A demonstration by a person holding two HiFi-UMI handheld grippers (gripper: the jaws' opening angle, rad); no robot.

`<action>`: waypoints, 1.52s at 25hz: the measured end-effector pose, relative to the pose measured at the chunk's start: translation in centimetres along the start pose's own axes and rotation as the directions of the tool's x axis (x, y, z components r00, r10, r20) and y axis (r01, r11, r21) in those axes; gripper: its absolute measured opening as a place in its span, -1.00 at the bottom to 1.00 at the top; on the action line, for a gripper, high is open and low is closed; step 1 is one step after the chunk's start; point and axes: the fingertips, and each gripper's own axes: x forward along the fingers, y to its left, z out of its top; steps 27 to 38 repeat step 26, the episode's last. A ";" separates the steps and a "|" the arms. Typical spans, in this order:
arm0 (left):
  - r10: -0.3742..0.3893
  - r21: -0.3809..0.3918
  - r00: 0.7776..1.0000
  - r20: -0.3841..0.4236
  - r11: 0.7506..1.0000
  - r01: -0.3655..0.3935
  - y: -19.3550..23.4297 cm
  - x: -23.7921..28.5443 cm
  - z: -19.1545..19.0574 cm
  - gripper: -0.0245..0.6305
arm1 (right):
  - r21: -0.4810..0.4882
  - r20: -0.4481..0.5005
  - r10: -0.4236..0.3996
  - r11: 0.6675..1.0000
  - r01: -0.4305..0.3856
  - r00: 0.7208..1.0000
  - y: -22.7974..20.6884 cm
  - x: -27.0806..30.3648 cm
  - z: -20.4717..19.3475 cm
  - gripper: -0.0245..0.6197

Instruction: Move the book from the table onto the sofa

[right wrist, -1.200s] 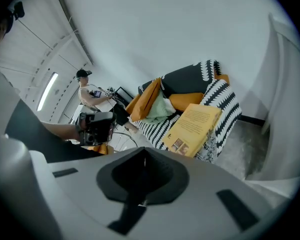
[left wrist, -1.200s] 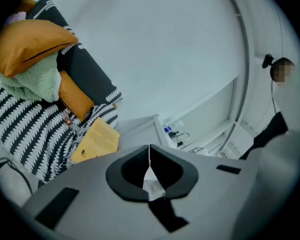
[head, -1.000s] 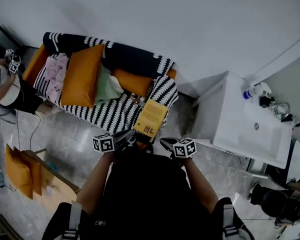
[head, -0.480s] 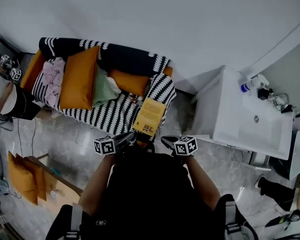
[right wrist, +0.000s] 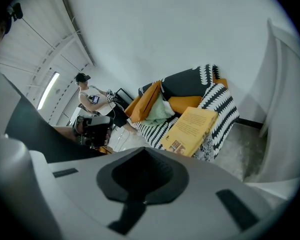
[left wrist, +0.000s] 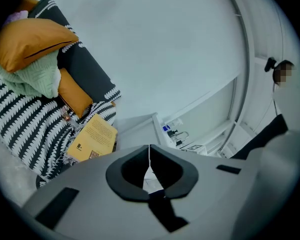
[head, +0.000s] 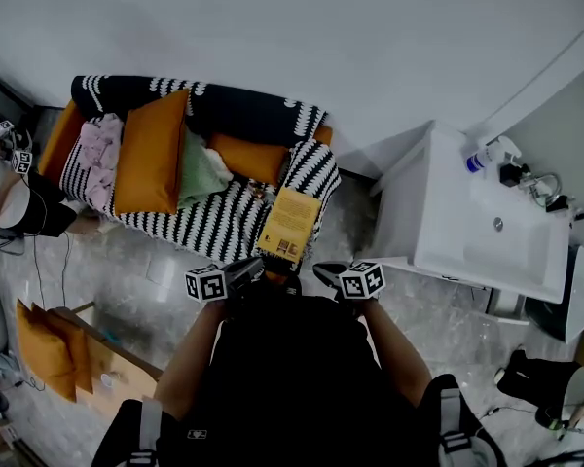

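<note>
The yellow book [head: 290,224] lies on the right end of the black-and-white striped sofa [head: 209,227], its near edge hanging a little over the seat's front. It also shows in the left gripper view [left wrist: 92,139] and the right gripper view [right wrist: 191,125]. My left gripper [head: 254,267] and right gripper [head: 323,274] are held close to my chest, short of the book and apart from it. Both are shut with nothing between their jaws [left wrist: 149,147] [right wrist: 144,152].
A white table [head: 467,236] stands right of the sofa with a spray bottle [head: 487,154] at its far end. Orange cushions [head: 151,149] and a green cloth [head: 202,171] fill the sofa's left part. A person [head: 24,197] sits at far left. A low wooden table [head: 97,353] stands at lower left.
The book and both grippers keep their places. Only the head view has drifted slightly, and the person at the left has shifted a little.
</note>
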 end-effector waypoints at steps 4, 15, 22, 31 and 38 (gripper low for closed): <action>-0.001 -0.005 1.000 -0.001 1.000 0.001 0.1 -0.1 -0.1 -0.88 | 0.003 0.002 0.000 1.000 0.000 1.000 0.0 0.0 -0.1 -0.90; 0.007 -0.008 1.000 -0.010 1.000 -0.007 0.6 -0.9 -0.7 -0.88 | 0.016 0.004 0.003 1.000 -0.003 1.000 0.4 0.3 -0.3 -0.90; 0.012 -0.018 1.000 0.003 1.000 -0.012 0.8 -1.6 -1.0 -0.88 | 0.038 0.002 0.011 0.999 -0.011 1.000 0.4 0.6 -0.5 -0.90; 0.008 -0.023 1.000 0.004 1.000 -0.008 1.0 -1.8 -0.7 -0.88 | 0.055 0.011 0.012 0.998 -0.012 1.000 0.5 0.9 0.0 -0.90; 0.008 -0.023 1.000 0.004 1.000 -0.008 1.0 -1.8 -0.7 -0.88 | 0.055 0.011 0.012 0.998 -0.012 1.000 0.5 0.9 0.0 -0.90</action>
